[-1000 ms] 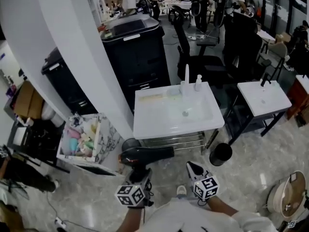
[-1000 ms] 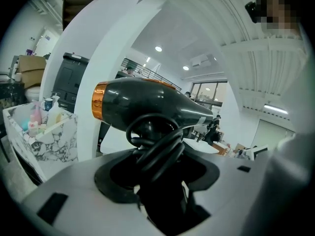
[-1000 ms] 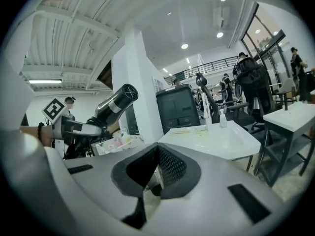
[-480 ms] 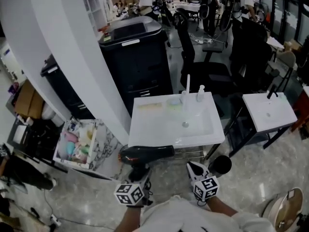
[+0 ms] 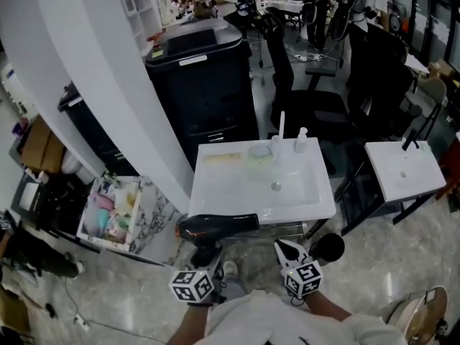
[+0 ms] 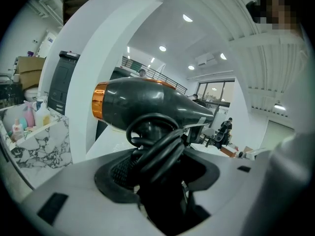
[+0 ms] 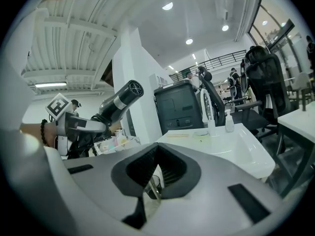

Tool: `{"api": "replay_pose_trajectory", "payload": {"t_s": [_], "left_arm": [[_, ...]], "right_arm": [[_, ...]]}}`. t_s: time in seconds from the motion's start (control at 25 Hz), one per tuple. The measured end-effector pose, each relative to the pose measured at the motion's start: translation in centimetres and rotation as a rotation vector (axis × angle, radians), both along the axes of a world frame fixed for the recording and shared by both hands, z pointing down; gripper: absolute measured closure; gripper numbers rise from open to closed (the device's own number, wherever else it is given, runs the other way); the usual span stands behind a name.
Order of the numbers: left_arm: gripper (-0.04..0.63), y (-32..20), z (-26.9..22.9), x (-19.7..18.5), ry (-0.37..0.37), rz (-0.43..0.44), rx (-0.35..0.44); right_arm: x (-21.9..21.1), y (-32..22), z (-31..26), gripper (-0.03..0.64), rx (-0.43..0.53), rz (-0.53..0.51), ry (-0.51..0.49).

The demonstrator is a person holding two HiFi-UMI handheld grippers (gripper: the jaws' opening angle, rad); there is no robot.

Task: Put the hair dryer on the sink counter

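Straight ahead, white sink surface (image 5: 215, 185), w/ faucet (image 5: 280, 128) and bottle (image 5: 301, 141) at its back edge. Black hair dryer (image 5: 215, 227) is held in the air at the surface's near edge, nozzle to the right. Left tool (image 5: 206, 256) sits under it, jaws wide, clamped on the handle & coiled cord (image 6: 157, 151). Right tool (image 5: 286, 249) is just beside, jaws together, empty.

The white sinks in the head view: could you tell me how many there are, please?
2. One sink stands straight ahead, beyond the hair dryer; the other sink stands farther right. Others may be hidden.
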State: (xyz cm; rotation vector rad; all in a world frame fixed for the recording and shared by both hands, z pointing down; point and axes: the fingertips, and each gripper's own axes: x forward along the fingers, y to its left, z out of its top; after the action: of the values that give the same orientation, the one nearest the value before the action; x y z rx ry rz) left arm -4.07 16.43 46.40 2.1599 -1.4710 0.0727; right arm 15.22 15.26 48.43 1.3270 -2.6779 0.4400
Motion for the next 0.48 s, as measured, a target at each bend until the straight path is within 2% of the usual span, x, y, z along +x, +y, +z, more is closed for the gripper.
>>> {"api": "replay_pose_trajectory", "payload": {"t_s": [0.24, 0.48], "left_arm": [[0.336, -2.8, 0.9, -0.9, 0.001, 0.003, -0.02], [0.336, -9.1, 1.6, -2.8, 0.011, 0.011, -0.007]], "right_arm": [[-1.3, -2.8, 0.5, 0.6, -0.013, -0.011, 0.007], [-4.0, -8.6, 1.0, 0.6, 0.0, -0.029, 0.032]]}}
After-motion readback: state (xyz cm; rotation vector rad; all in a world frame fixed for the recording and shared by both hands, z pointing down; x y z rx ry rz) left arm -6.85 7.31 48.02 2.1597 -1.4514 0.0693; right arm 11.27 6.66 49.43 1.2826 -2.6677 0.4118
